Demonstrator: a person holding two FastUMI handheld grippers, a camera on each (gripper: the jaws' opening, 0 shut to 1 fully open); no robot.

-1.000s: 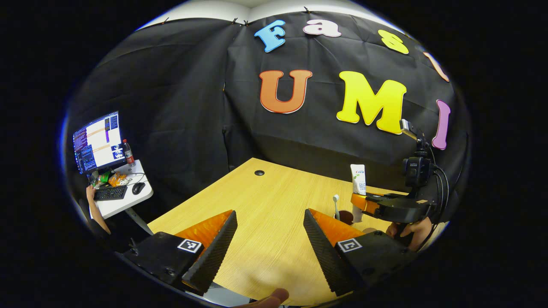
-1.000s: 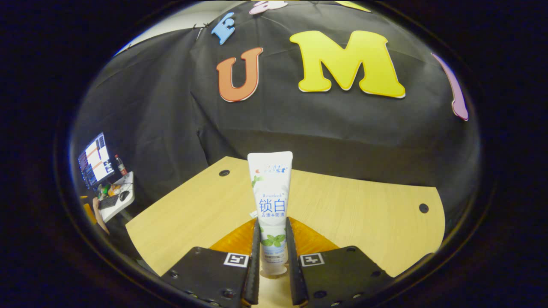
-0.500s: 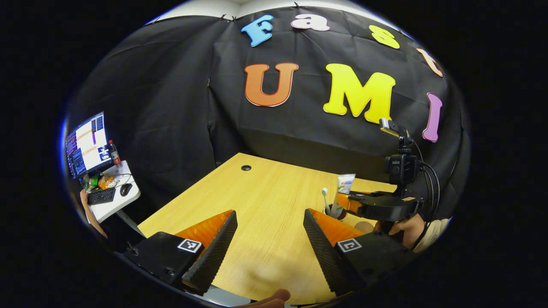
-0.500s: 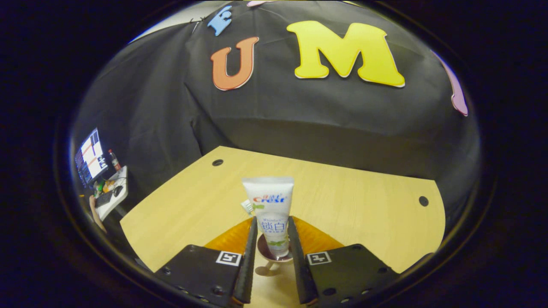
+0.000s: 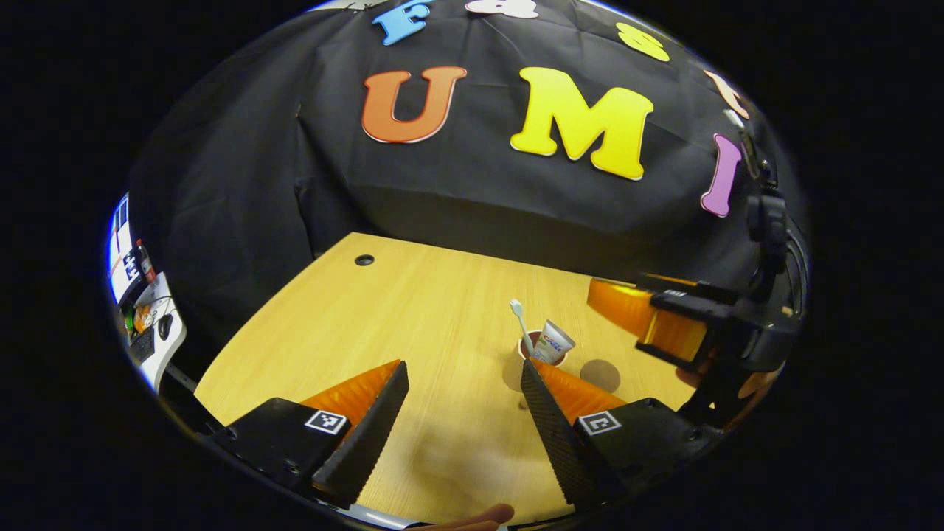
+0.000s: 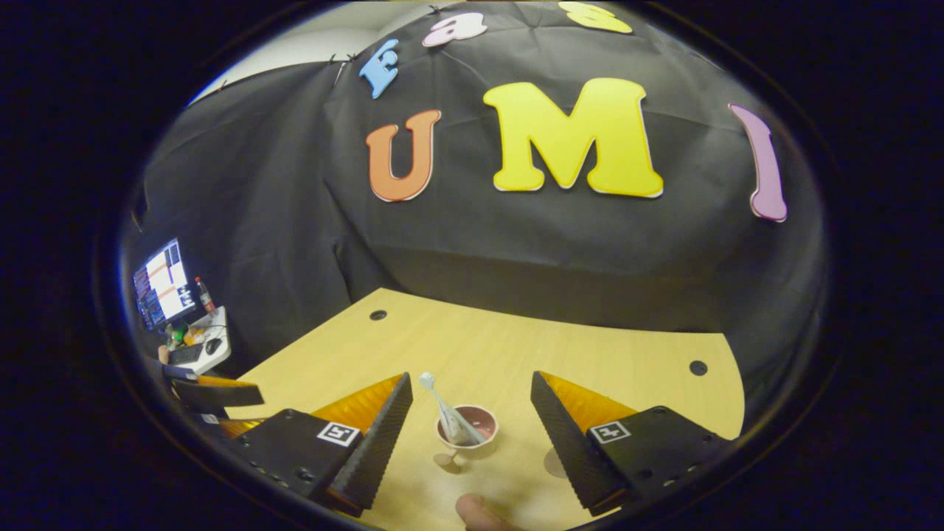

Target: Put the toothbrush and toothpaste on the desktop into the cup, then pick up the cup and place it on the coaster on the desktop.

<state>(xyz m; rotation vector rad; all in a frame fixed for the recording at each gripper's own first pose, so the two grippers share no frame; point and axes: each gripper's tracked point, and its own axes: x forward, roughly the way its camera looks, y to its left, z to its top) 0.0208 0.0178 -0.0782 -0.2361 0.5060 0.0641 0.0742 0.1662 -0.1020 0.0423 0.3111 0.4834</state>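
Note:
A small cup (image 5: 540, 349) stands on the wooden table (image 5: 413, 310), right of the middle. A white toothbrush (image 5: 521, 318) leans out of it, head up. The toothpaste tube (image 5: 554, 341) rests in it beside the brush. A round brown coaster (image 5: 599, 375) lies just right of the cup. My left gripper (image 5: 463, 369) is open, its right finger close in front of the cup. The right gripper (image 5: 627, 317) hovers open past the coaster. In the right gripper view, the right gripper (image 6: 472, 380) is open above the cup (image 6: 469, 429), toothbrush (image 6: 436, 397) and tube (image 6: 459, 429).
A side desk with a monitor (image 6: 164, 284), keyboard and bottle stands far left. The table has cable holes (image 5: 363, 259) (image 6: 697, 366). The left gripper (image 6: 221, 409) shows at the left table edge. The coaster (image 6: 552, 462) peeks beside the right finger. A fingertip (image 6: 476, 512) shows below.
The right gripper lowered the toothpaste tube into the cup, opened and let it go, then drew back. The left gripper turned toward the cup.

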